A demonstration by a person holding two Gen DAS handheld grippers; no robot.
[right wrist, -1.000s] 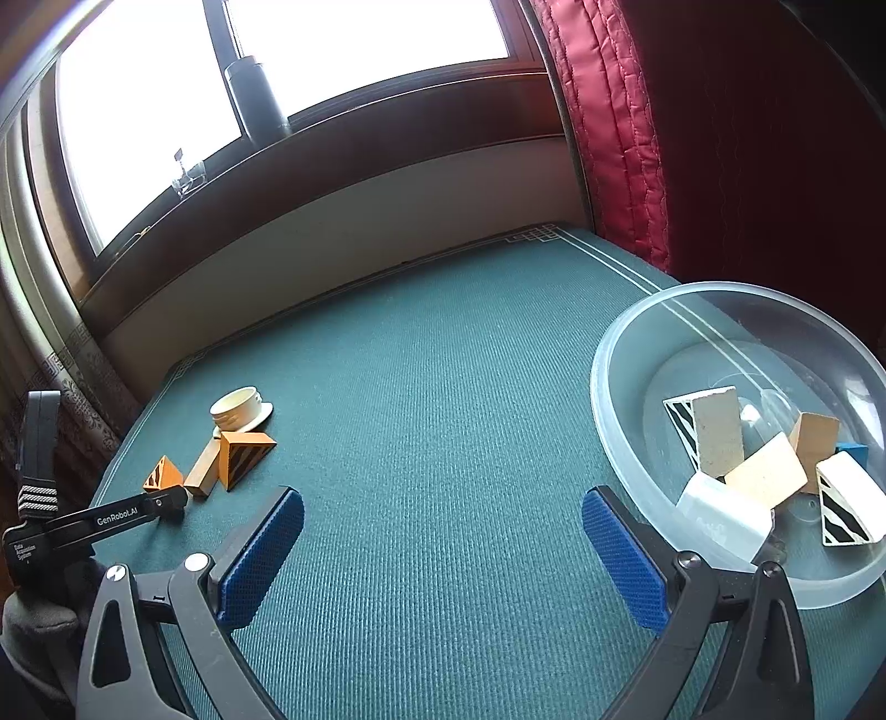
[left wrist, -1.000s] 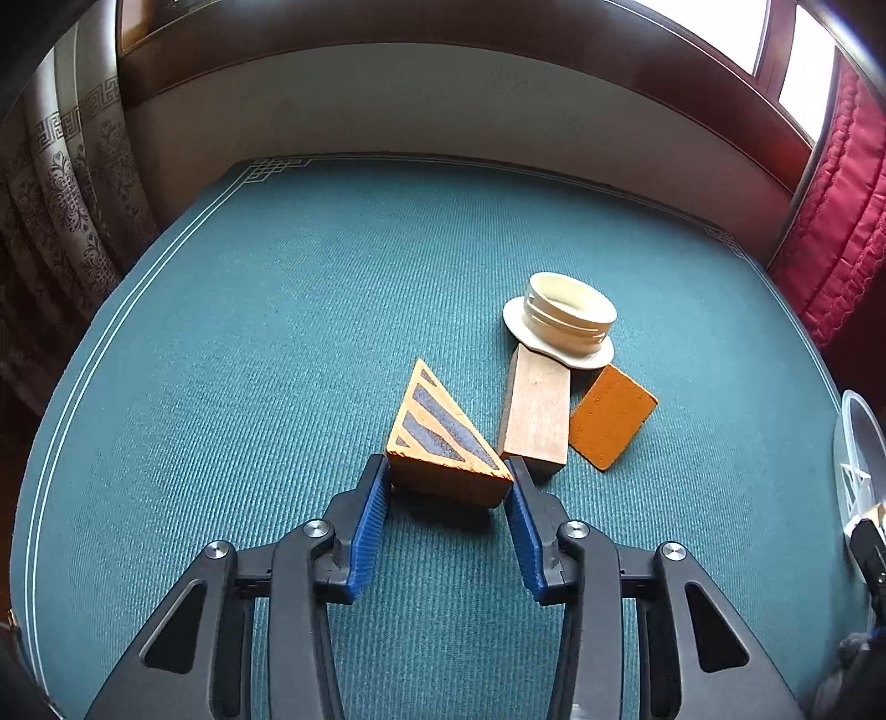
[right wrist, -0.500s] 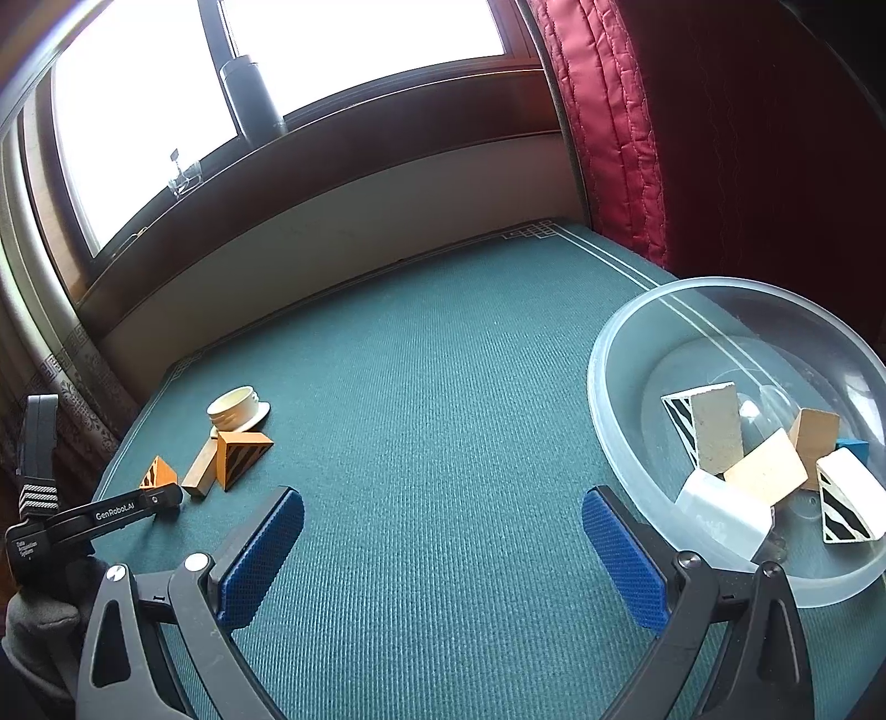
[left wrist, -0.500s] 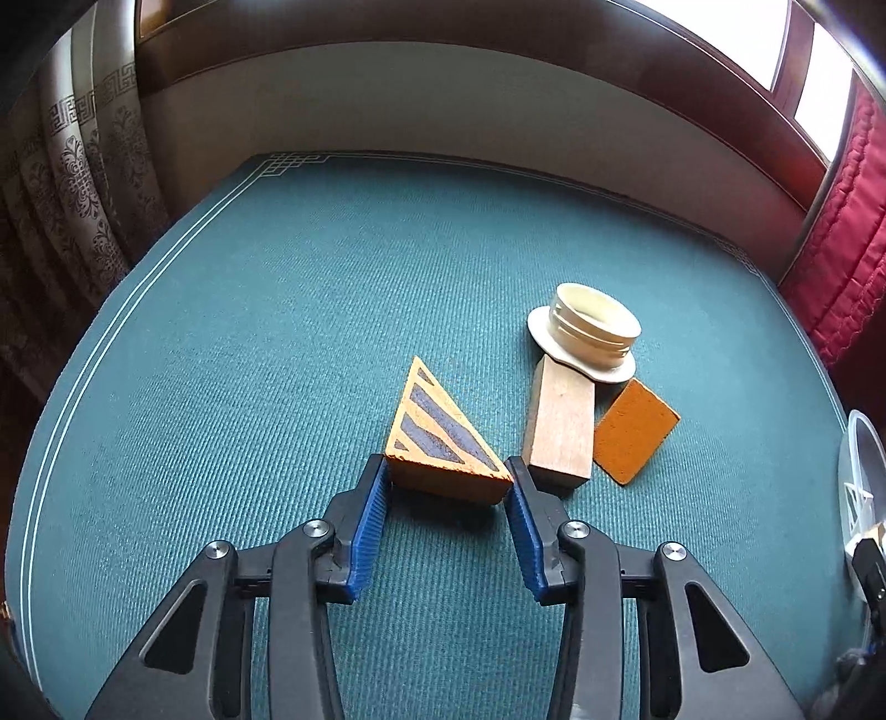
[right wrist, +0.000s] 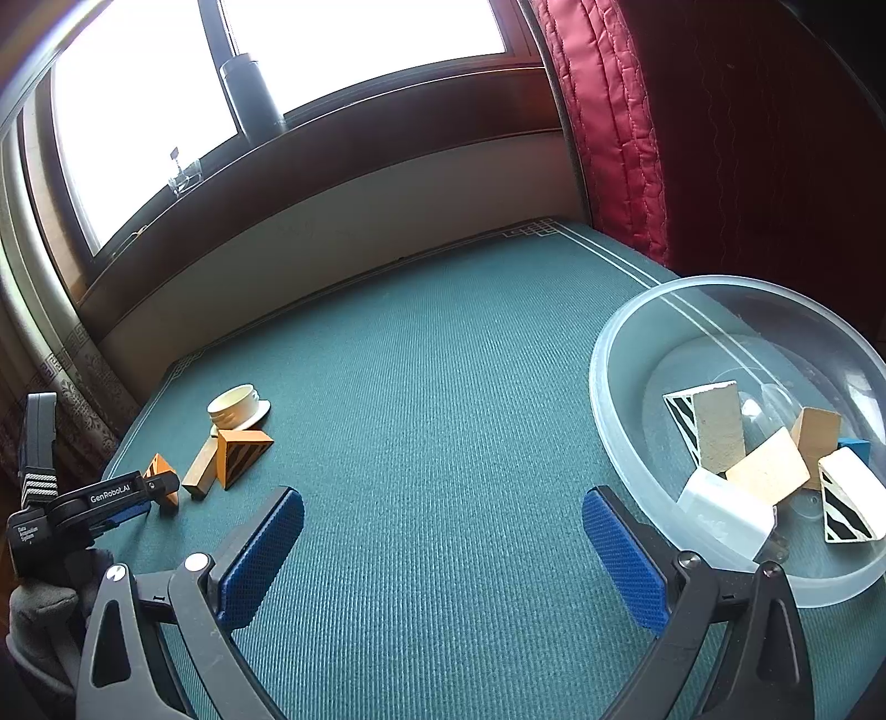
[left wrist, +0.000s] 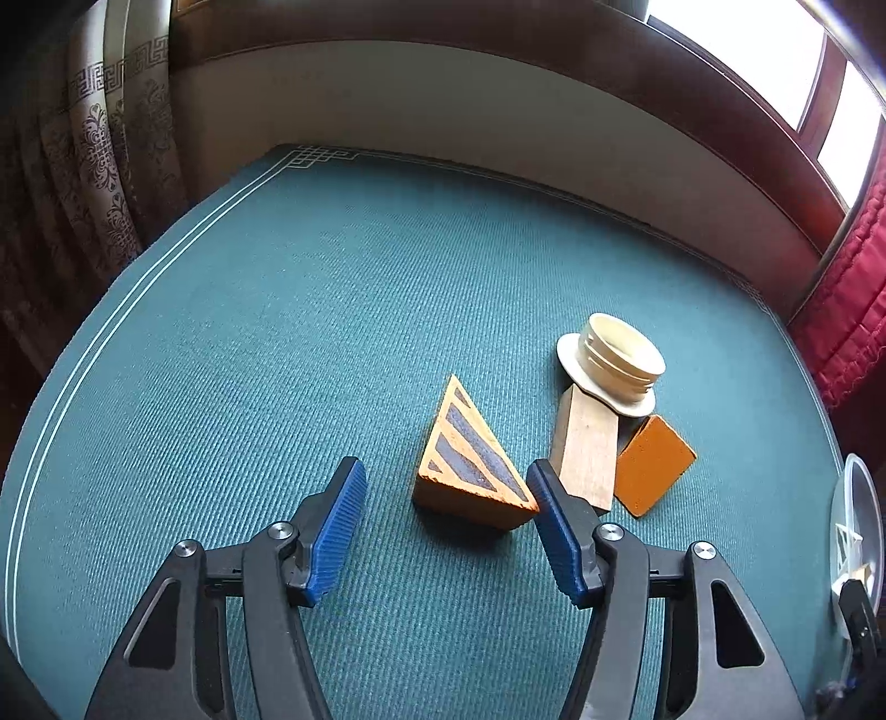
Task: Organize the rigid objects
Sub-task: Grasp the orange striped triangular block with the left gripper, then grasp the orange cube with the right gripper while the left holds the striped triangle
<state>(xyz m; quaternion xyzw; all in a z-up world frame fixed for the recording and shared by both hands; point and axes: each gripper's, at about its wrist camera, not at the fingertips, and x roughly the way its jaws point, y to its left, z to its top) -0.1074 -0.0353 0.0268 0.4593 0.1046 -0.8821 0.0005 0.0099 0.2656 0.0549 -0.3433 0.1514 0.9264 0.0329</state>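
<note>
Right wrist: green ribbed tablecloth (right wrist: 443, 443), window (right wrist: 360, 50)

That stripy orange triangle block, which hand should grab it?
The left one, probably. The stripy orange triangle block sits right between the left tool fingers, whose jaws are opening. The right tool hangs open far away, beside the clear bowl.

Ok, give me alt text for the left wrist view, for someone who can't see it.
The left tool, jaws opening, straddles a striped orange wedge lying on green cloth, its pads off the wedge. Right of it lie a wooden block, an orange piece and a cream flanged ring.
</note>
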